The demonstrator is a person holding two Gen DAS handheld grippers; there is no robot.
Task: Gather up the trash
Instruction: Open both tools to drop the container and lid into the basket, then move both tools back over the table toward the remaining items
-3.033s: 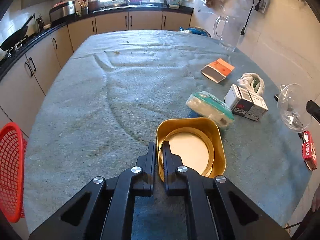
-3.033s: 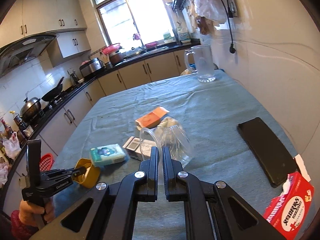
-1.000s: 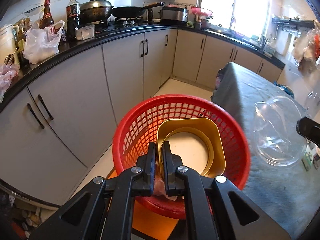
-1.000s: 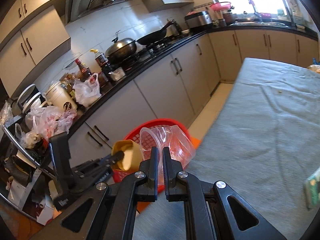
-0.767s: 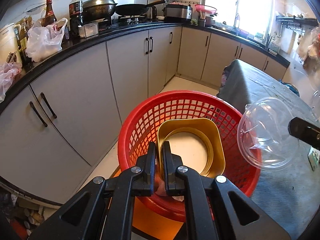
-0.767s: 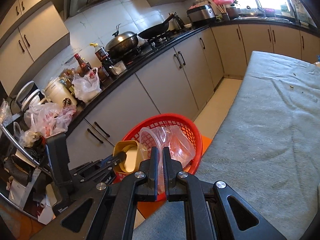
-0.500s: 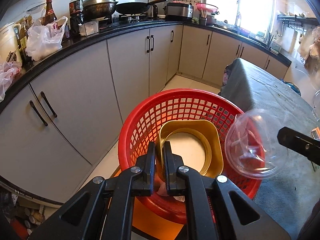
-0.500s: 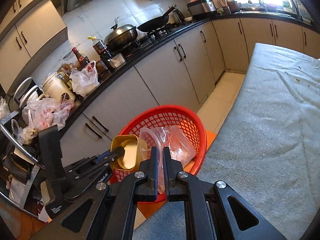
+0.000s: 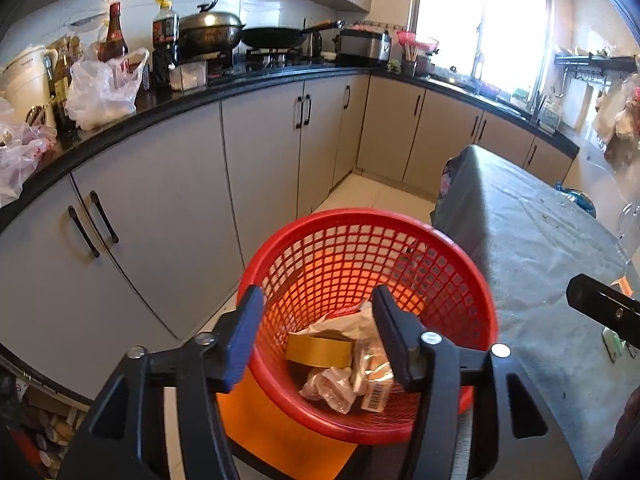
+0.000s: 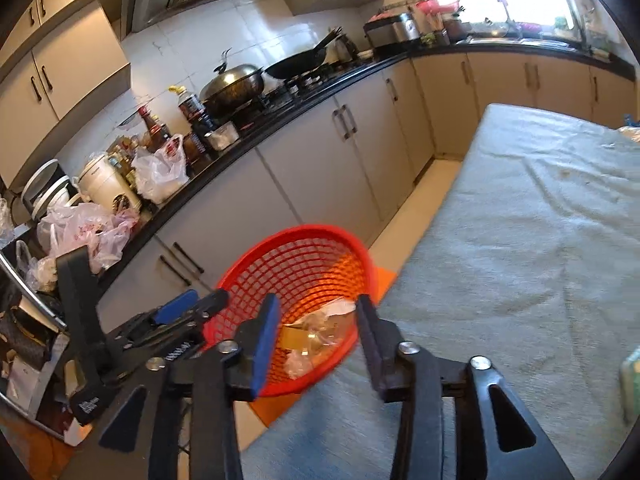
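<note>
Left wrist view looks straight down into the red basket point(image 9: 460, 280), where the gold tub point(image 9: 319, 349) now lies on its side among crumpled wrappers point(image 9: 332, 386) and a small barcoded box point(image 9: 376, 394). A clear plastic piece seems to rest on top of the pile, though glare makes it hard to pick out.

The left gripper point(image 9: 316, 332) has just been opening; its jaws stand about half apart over the basket mouth with nothing between them. The right gripper point(image 10: 316, 332) has likewise just been opening and is empty, poised above the basket's near rim beside the cloth-covered table point(image 10: 540, 240). Its picture is smeared, so fine detail there is uncertain.

The drop looks done for both hands. To finish the step cleanly, I would lift each gripper straight up before swinging away, so that no finger catches the basket's mesh wall or tips it off the orange mat point(image 9: 280, 432) beneath. The two grippers are near each other, so drawing them back one after the other would avoid a knock. More trash probably waits on the table, only partly in view here.
</note>
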